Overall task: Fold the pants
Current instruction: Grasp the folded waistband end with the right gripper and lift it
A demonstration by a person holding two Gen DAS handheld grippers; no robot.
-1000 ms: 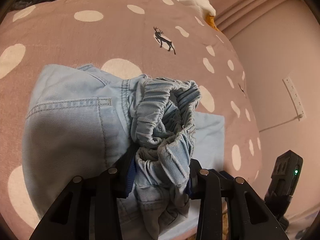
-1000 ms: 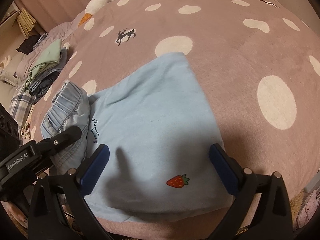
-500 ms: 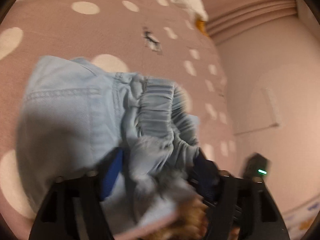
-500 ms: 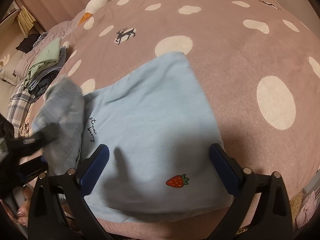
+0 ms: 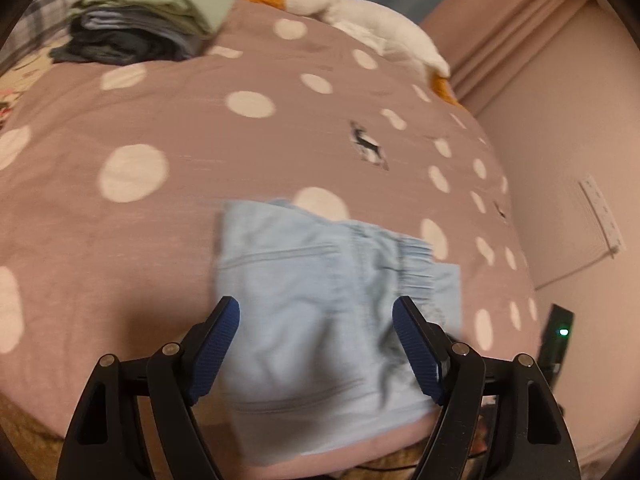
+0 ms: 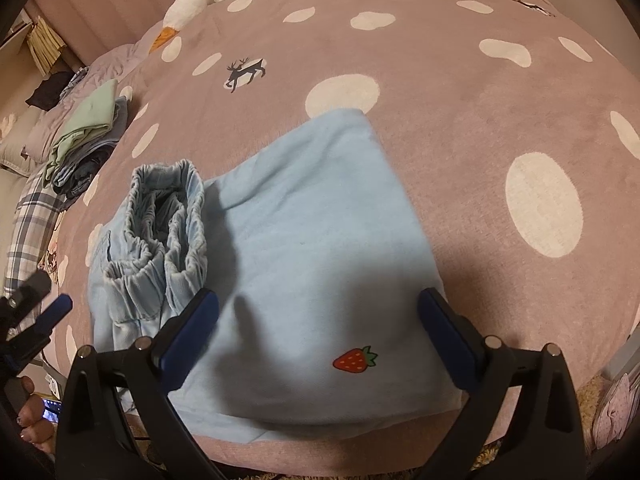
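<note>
I'm hovering the left tool [image 5: 316, 344], fingers apart and empty, directly over the folded pants [image 5: 320, 320]; the right tool [image 6: 318, 328], also apart, is sitting farther right.

The left wrist view is motion-blurred, smearing the pants [image 5: 320, 304] seams.

A home bedroom: spotted bedspread [image 5: 280, 128], goose plush [image 5: 360, 16], stacked folded clothes [image 5: 140, 12].
</note>
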